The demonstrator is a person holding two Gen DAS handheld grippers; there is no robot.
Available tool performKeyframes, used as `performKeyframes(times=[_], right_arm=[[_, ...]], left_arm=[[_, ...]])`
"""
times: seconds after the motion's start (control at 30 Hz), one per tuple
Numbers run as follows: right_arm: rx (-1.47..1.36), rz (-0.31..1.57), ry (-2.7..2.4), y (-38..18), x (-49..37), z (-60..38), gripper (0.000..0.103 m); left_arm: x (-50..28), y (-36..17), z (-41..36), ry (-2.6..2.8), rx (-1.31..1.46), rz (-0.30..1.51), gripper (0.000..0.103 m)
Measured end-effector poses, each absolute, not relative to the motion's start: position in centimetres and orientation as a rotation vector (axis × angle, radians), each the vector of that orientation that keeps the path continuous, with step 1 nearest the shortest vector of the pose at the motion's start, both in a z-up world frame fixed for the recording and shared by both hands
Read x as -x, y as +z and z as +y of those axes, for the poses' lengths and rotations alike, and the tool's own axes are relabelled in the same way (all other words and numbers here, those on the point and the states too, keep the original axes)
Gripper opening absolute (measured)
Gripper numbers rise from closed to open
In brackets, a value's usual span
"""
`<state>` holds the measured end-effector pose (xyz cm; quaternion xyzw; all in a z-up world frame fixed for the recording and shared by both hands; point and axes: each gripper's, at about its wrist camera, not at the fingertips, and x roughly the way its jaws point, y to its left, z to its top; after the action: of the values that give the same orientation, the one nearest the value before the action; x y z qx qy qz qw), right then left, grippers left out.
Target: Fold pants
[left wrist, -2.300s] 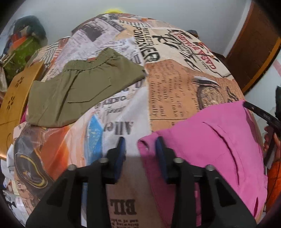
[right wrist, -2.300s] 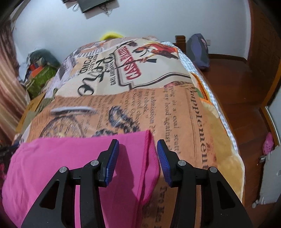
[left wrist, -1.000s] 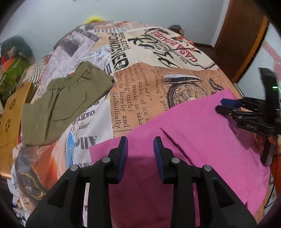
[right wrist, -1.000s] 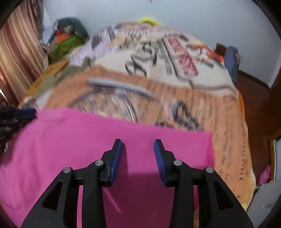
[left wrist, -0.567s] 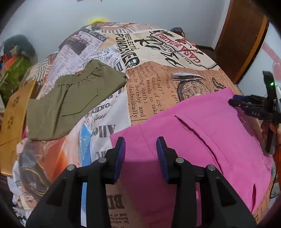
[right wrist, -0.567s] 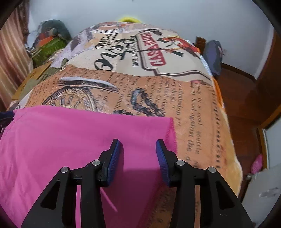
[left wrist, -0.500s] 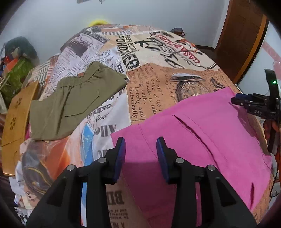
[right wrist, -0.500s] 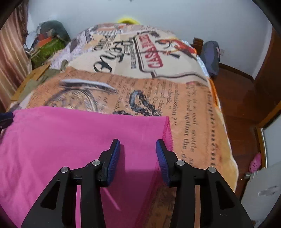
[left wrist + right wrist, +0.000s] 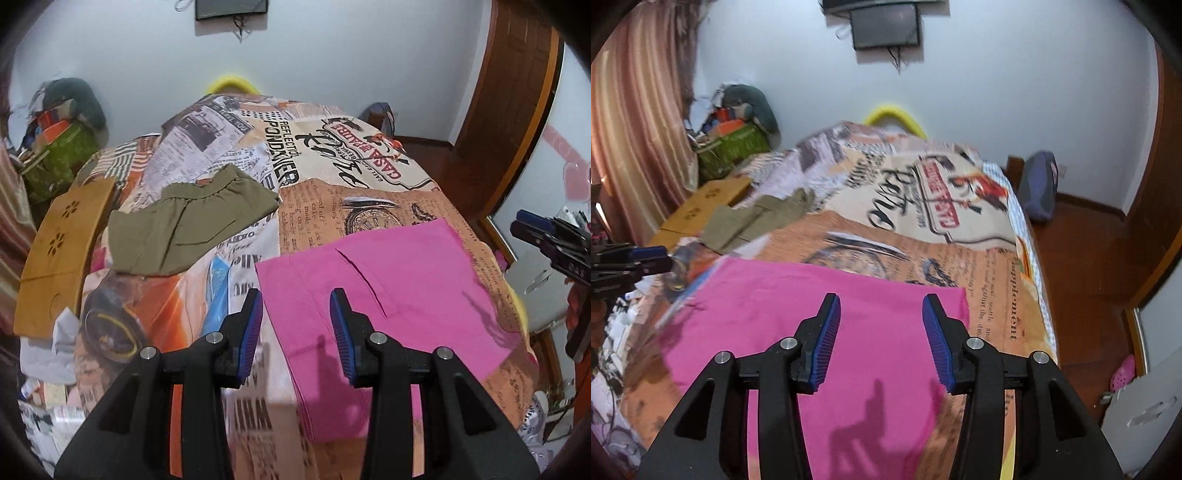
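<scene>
A: What is hard to read here?

B: The right wrist view is smeared in its far half, so the print on the bedspread (image 9: 960,206) blurs there. In the left wrist view the near edge of the pink pants (image 9: 388,280) runs behind the claw's own arms, and the right claw (image 9: 546,243) shows only as a dark tip cut by the right border.

A: How do the claws stand?

B: Both hang above the bed, tilted downward. The left claw (image 9: 295,325) has its blue pads apart with nothing between them; the pants' left edge lies below the gap. The right claw (image 9: 881,339) is opening, its pads bare, over the pants' right part. Its shadow falls on the cloth.

A: And the pants themselves?

B: Folded flat into a rectangle on the near right part of the bed, a pocket slit (image 9: 360,273) showing on top.

A: What else is around?

B: Folded olive pants (image 9: 192,225) lie farther left, well apart from the pink ones. A cardboard piece (image 9: 62,254) sits at the bed's left edge, a screen (image 9: 884,24) hangs on the far wall, and a dark bag (image 9: 1039,190) rests on the floor at right.
</scene>
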<state>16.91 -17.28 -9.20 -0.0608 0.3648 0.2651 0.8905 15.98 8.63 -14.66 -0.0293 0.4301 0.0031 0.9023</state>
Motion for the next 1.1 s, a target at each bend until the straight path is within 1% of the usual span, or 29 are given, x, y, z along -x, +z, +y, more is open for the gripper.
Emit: performKeyframes(times=[0.2,0.5,0.57,0.7,0.73,0.8,0.87,0.9,0.93,1.1], right_arm=[[0.136,0.758,0.608,-9.7,-13.5,-15.9,0.044],[0.161,0.843,0.696,-13.6,-11.6,-11.9,0.044],[0.168,0.859,0.709,-14.4,-11.6,-11.1,0.044],[0.157,0.888,0.712,-15.9,-11.9,-10.5,0.044],[0.151,0.901,0.708,-16.4,-12.2,-10.5,0.044],[0.141,0.922,0.706,-17.0,-12.2,-10.6,0.044],[0.135,0.947,0.711,-17.8,-12.2,-10.6,0.044],[0.127,0.948,0.715,-18.0,-12.0,-10.7,0.044],[0.119,0.944,0.72,-18.1,-11.9,-10.9,0.044],[0.116,0.943,0.728,-18.1,-11.5,-10.9,0.044]], left_arm=[[-12.6,-15.5,7.6,-0.014,0.109,0.909,0.038],[-9.2,-19.0,6.0,-0.07,0.188,1.001,0.038],[-8.7,-19.9,6.0,-0.088,0.235,1.032,0.041],[-8.3,-21.1,6.0,-0.125,0.326,1.081,0.043],[-8.2,-21.2,5.9,-0.132,0.344,1.077,0.046],[-8.1,-21.1,5.9,-0.141,0.36,1.072,0.047],[-8.1,-21.3,6.0,-0.157,0.411,1.072,0.056],[-8.1,-21.4,6.1,-0.161,0.457,1.068,0.058],[-8.1,-21.5,6.3,-0.163,0.49,1.064,0.062],[-8.2,-22.2,6.8,-0.139,0.612,1.034,0.066]])
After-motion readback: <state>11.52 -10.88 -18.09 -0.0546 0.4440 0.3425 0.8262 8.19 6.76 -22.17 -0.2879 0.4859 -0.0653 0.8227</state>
